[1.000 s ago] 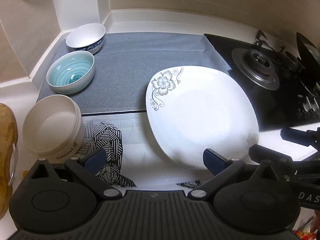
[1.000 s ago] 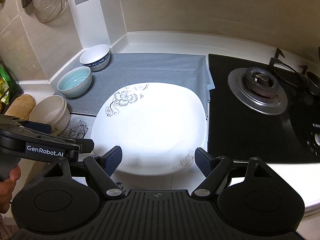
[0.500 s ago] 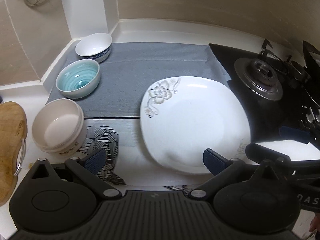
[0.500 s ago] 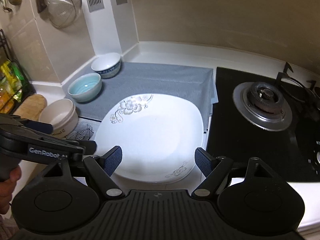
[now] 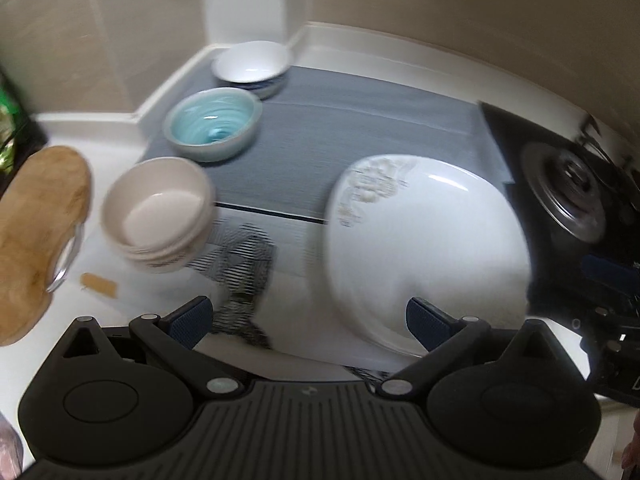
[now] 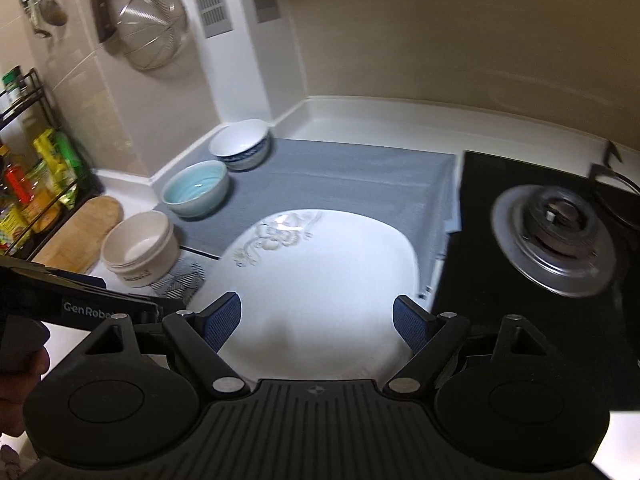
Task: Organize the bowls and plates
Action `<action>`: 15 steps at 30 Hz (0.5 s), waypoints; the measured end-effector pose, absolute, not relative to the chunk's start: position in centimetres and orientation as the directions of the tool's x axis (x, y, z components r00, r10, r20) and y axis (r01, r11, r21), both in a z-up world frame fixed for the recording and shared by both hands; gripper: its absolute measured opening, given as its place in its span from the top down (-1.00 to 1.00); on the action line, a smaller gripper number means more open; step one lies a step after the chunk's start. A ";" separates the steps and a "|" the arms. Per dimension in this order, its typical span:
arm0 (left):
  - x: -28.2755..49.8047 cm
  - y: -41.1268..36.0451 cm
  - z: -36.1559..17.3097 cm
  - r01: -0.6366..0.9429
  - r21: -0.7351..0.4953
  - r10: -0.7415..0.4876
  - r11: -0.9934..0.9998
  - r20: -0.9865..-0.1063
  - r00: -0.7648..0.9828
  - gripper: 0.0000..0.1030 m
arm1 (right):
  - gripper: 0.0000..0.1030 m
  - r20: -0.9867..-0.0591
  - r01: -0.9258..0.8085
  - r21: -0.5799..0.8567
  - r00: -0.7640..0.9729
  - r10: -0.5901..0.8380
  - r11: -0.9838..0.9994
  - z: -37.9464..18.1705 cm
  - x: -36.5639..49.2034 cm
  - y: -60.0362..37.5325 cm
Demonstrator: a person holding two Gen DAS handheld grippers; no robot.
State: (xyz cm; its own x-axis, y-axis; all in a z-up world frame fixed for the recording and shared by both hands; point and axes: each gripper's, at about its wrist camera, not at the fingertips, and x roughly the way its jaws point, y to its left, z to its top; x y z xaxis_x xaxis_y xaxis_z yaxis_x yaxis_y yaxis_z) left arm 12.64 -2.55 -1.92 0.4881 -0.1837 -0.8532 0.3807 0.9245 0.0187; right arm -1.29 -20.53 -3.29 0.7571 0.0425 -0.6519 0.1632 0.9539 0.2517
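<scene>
Both my grippers hover empty above the white plate.
My left gripper and right gripper spread wide.

Three bowls are set in a row along the left of the desk: the far bowl in the far corner, the middle bowl just nearer, and the near bowl nearest. The far and middle bowls are placed on a mat. A plate is laid to the right of the bowls, partly on the mat. A cutting board is found left of the near bowl. A stove is set to the right of the plate.
</scene>
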 end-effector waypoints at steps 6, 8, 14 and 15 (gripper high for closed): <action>16.6 3.1 -1.7 0.266 0.026 -0.118 0.964 -0.852 0.511 -0.99 | -0.65 -0.654 0.097 0.256 0.750 0.099 0.962 -2.9 3.5 -17.6; 18.6 5.4 -1.8 0.221 0.024 -0.094 0.975 -0.856 0.508 -0.99 | -0.65 -0.662 0.081 0.258 0.740 0.115 0.963 -3.0 5.8 -16.2; 24.8 11.1 -3.4 0.149 0.019 -0.056 0.989 -0.875 0.480 -0.99 | -0.65 -0.702 0.045 0.269 0.693 0.164 0.962 -3.6 13.7 -11.3; 25.7 11.7 -3.7 0.146 0.025 -0.048 0.989 -0.878 0.475 -0.99 | -0.65 -0.712 0.048 0.264 0.684 0.160 0.963 -3.9 14.9 -10.6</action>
State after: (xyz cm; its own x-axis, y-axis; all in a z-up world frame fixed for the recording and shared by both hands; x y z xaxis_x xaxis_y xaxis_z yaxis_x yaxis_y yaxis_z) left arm 25.69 11.68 -3.73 0.4755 -0.0482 -0.8784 0.1458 0.9890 0.0246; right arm 14.93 -10.57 -3.91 0.6840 0.1604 -0.7116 0.0482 0.9634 0.2635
